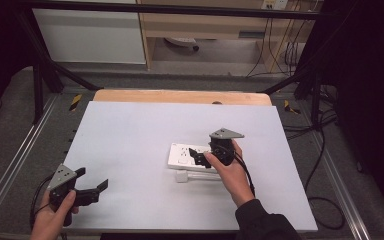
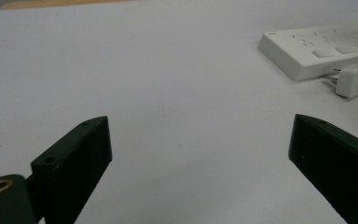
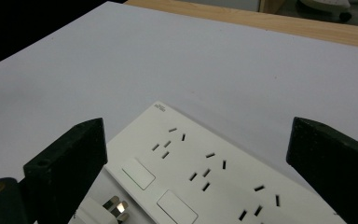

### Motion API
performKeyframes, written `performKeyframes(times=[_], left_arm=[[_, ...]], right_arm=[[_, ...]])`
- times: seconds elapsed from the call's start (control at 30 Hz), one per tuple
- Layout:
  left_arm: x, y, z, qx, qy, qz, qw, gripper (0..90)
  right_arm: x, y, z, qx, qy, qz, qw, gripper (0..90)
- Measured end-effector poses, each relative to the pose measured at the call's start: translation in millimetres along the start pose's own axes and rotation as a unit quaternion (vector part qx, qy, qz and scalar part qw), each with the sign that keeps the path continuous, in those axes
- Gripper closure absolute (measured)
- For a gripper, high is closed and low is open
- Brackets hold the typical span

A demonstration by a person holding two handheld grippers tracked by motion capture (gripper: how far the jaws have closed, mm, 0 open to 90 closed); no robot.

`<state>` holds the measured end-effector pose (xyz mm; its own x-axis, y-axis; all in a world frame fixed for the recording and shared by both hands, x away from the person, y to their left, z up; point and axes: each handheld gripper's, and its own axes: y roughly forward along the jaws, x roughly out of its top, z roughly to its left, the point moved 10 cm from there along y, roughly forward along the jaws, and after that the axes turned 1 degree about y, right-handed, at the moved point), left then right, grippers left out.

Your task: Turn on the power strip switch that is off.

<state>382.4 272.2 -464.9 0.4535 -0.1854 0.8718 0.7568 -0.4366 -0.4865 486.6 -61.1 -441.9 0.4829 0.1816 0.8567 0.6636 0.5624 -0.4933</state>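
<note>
The plug point(image 1: 181, 176) lies just below the spread right hand-held gripper point(image 1: 198, 156), its pins toward the power strip point(image 1: 180, 154); the left hand-held gripper point(image 1: 91, 187), also spread, is well apart.

1. The person's right arm is wearing a dark sleeve point(image 1: 260, 222).
2. Each hand-held gripper, left point(image 1: 91, 188) and right point(image 1: 200, 156), is showing black jaws, a grey three-cornered plate and a trailing black cable.

White worktop point(image 1: 130, 150) with a bare wood strip along the far edge carries a white power strip point(image 1: 182, 156) right of centre and a white plug point(image 1: 181, 177) lying just beside its near side.
</note>
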Motion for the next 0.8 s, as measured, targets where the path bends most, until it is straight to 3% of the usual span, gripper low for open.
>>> performKeyframes(times=[0.3,0.8], left_arm=[[1.0,-0.2,-0.4,0.001,0.002,-0.001,1.0000,6.0],[1.2,-0.1,-1.5,-0.001,-0.001,-0.002,1.0000,6.0]], right_arm=[[8.6,-9.7,-7.5,-0.004,0.000,-0.012,0.9999,6.7],[23.9,-51.1,-31.9,-0.012,0.011,-0.051,0.9986,5.2]])
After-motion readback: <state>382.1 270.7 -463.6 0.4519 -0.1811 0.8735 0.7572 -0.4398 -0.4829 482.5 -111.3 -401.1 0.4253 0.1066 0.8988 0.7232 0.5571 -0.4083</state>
